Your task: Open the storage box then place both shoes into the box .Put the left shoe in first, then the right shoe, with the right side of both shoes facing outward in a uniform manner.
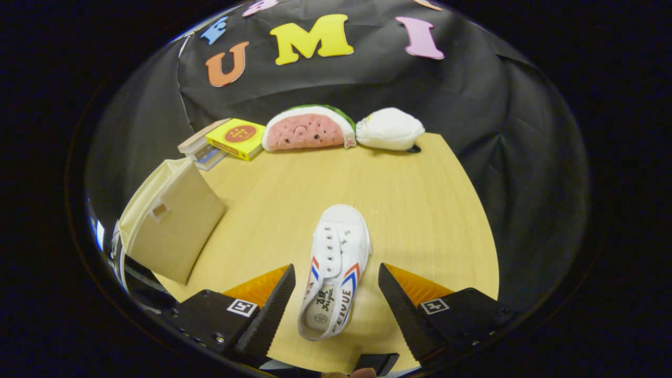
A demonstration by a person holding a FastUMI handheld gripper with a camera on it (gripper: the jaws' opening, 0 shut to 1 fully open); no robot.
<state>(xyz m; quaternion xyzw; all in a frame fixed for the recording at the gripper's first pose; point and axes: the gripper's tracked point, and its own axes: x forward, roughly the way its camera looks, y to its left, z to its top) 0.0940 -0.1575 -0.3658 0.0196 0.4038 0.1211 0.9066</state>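
My gripper (336,286) jaws stand wide open around the shoe (336,270), holding nothing. I judge the grasp comes next: close on its sides, then carry it to the storage box (170,226).

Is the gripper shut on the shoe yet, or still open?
Open. The gripper has its fingers spread either side of the white shoe's heel end, with bare table showing between each finger and the shoe.

At the far edge of the wooden table (420,210), a watermelon-slice plush (307,130) lies between a white plush (389,129) and a yellow box (236,137) atop stacked books (202,149).
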